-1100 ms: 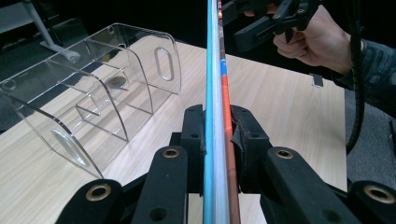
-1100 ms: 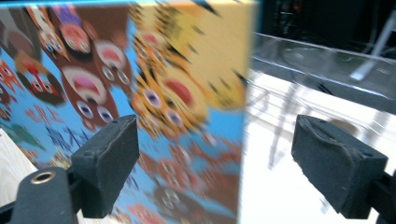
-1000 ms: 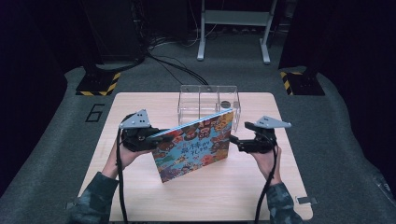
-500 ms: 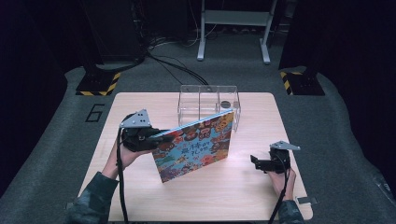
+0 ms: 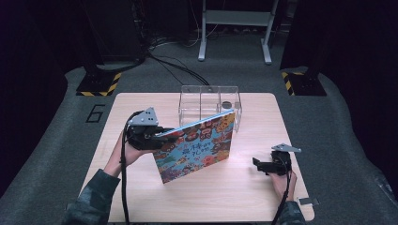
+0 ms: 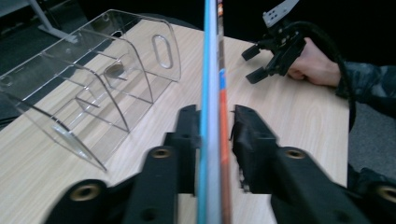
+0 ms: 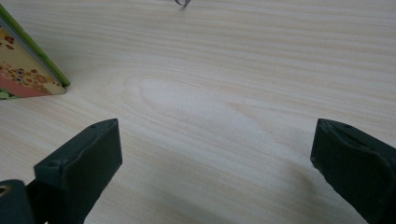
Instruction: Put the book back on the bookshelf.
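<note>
My left claw has a thin hardback picture book with a busy, colourful cover between its jaws. The book stands on edge on the pale wooden table, tilted, just in front of the clear acrylic divider rack. These jaws have just been easing apart. In the left gripper view the pads look to be against both covers, so I judge the clamp light but real. My right claw sits low over the table, well apart from the book. Its jaws have just been opening and now stand spread wide, with only bare wood between them.

The risk I see is that the book rests on one narrow edge with one slackening grip to steady it. If I loosen further before it leans on something, it may topple flat or slide. Its top corner could also knock the light rack backward.
</note>
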